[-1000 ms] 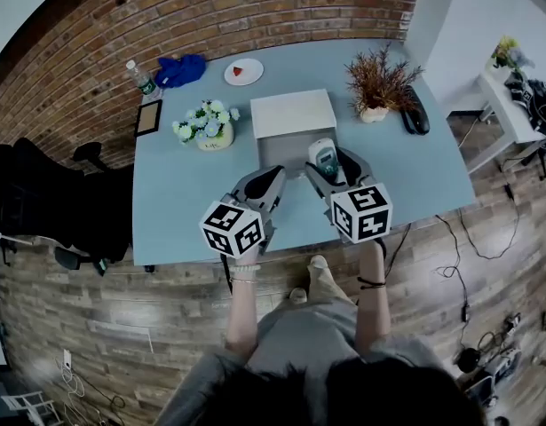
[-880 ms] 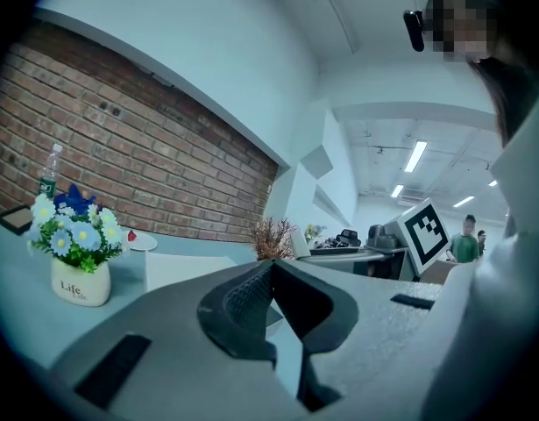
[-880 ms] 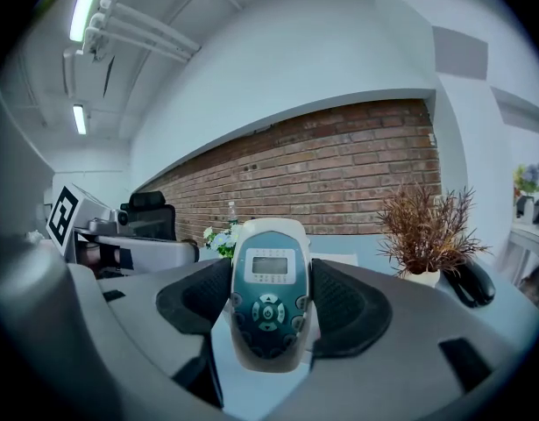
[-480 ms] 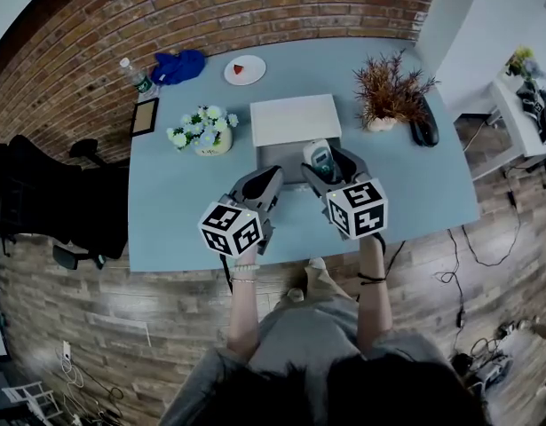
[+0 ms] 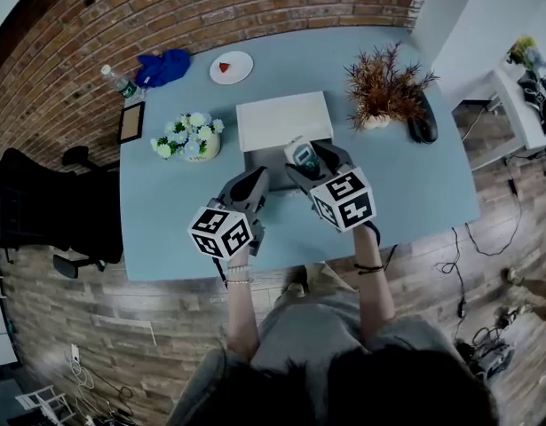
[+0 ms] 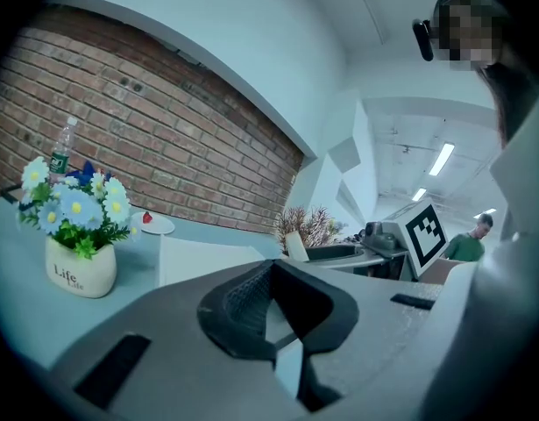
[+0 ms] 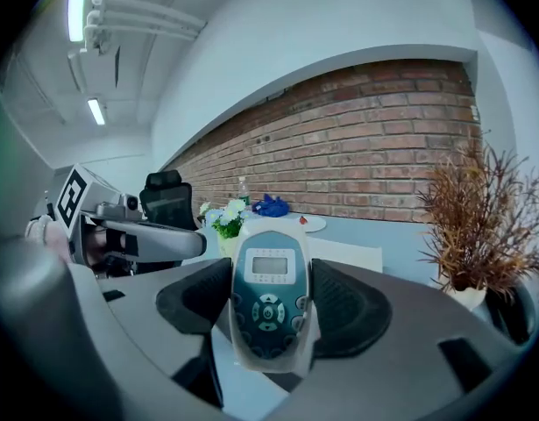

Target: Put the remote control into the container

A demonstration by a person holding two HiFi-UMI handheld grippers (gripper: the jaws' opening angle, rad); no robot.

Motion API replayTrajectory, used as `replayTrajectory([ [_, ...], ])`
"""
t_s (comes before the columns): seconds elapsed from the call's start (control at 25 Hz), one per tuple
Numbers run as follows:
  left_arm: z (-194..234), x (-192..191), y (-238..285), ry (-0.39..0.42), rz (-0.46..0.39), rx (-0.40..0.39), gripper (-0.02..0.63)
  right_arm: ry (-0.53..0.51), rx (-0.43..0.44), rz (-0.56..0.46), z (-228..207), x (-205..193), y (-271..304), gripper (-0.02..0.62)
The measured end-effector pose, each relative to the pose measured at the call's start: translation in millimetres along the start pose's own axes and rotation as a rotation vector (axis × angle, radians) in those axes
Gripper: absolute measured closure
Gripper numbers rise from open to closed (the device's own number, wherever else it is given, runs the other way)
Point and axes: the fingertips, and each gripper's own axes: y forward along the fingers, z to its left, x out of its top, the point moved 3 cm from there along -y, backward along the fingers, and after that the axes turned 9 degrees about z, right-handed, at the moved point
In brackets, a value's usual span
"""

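Note:
The remote control [image 7: 269,301], white-edged with a dark blue face, a small screen and round buttons, stands upright between the jaws of my right gripper [image 7: 271,303], which is shut on it. In the head view the right gripper [image 5: 301,160] holds the remote control [image 5: 302,154] at the near edge of the white container [image 5: 283,119] in the middle of the blue table [image 5: 166,211]. My left gripper [image 5: 252,185] hovers just left of it, near the container's front left corner. Its jaws [image 6: 273,310] are shut with nothing in them. The container [image 6: 199,257] lies just ahead.
A pot of flowers [image 5: 187,138] stands left of the container and a dried plant [image 5: 383,82] to its right, with a black object [image 5: 423,122] beside it. At the back are a plate [image 5: 231,67], blue cloth [image 5: 163,65], bottle [image 5: 117,82] and picture frame [image 5: 130,121].
The right gripper has carried the remote control a little to the left and toward the container's near edge. The left gripper has stayed beside it, still shut.

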Motion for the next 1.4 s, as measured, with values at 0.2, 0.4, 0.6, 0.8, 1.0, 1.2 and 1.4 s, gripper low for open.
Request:
replayTrajectory([
  [0.2, 3.1, -6.1, 8.1, -0.016, 0.018, 0.009, 0.603, -0.080, 0.046, 0.043, -7.5, -1.2, 13.6, 0.313],
  [0.4, 6.7, -11.9, 8.9, -0.033, 0.032, 0.009, 0.603, -0.196, 0.074, 0.120, -13.0, -7.6, 32.3, 0.313],
  [0.6, 13.4, -19.2, 11.1, -0.058, 0.065, -0.016, 0.603, -0.253, 0.096, 0.185, -16.3, -14.6, 47.2, 0.314],
  [0.8, 22.5, -28.0, 10.5, -0.085, 0.100, -0.033, 0.603, -0.350, 0.141, 0.277, -6.5, -20.8, 69.6, 0.313],
  [1.0, 33.2, -35.7, 9.1, -0.114, 0.117, -0.024, 0.603, -0.457, 0.199, 0.377, 4.3, -36.2, 90.2, 0.313],
  [1.2, 41.7, -40.8, 8.4, -0.135, 0.129, -0.021, 0.603, -0.558, 0.255, 0.484, 13.4, -54.5, 108.6, 0.313],
  [1.4, 45.2, -43.5, 7.3, -0.148, 0.136, -0.013, 0.603, -0.605, 0.293, 0.560, 16.3, -70.2, 120.2, 0.313],
])
